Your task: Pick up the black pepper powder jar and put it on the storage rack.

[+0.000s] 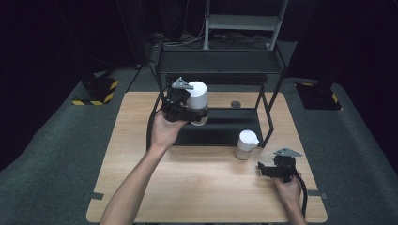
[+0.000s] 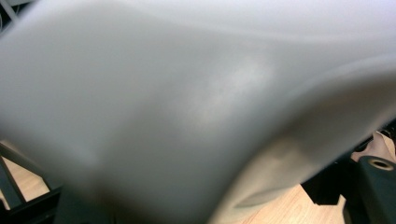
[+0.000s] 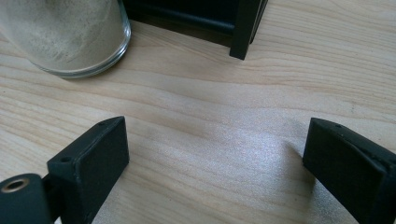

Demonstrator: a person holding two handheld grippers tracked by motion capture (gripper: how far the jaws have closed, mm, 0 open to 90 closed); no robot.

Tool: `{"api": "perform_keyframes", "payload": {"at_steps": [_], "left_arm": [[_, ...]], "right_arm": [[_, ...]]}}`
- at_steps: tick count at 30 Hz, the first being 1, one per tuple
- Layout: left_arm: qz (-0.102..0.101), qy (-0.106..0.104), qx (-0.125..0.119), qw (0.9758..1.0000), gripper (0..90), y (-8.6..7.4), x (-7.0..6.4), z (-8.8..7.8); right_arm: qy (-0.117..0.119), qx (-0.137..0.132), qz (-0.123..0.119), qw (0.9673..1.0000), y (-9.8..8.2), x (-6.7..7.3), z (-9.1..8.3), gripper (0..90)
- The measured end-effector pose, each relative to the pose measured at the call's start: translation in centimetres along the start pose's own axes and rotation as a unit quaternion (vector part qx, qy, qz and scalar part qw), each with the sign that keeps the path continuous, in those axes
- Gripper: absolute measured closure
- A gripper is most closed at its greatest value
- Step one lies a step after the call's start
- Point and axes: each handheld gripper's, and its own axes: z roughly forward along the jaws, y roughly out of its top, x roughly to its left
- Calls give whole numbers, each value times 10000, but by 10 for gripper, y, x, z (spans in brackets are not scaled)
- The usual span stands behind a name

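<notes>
Slip risk: the white-lidded jar (image 1: 197, 101) is being held off the table by the left gripper (image 1: 185, 110); a tilt could let it drop.
Knock risk: the black rack (image 1: 220, 61) is standing just beside the jar.
Left grip: the jar is being pinched.
Right gripper (image 3: 215, 154): jaws are being held spread above the table (image 3: 224, 93), near 1 other jar (image 1: 246, 143).
Jar look: white lid, clear glass base, pale contents.

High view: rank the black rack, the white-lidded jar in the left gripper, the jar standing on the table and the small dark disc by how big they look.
1. black rack
2. held jar and standing jar: look alike, and the left gripper hides part of the held one, so unranked
3. dark disc
</notes>
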Motion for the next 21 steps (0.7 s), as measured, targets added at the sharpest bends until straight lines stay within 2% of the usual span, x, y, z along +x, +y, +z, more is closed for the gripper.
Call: {"api": "perform_keyframes", "payload": {"at_steps": [21], "left_arm": [[146, 52, 47, 9999, 310, 56, -1, -16]], "right_arm": [[0, -6, 7, 10000, 0, 0, 0, 64]]}}
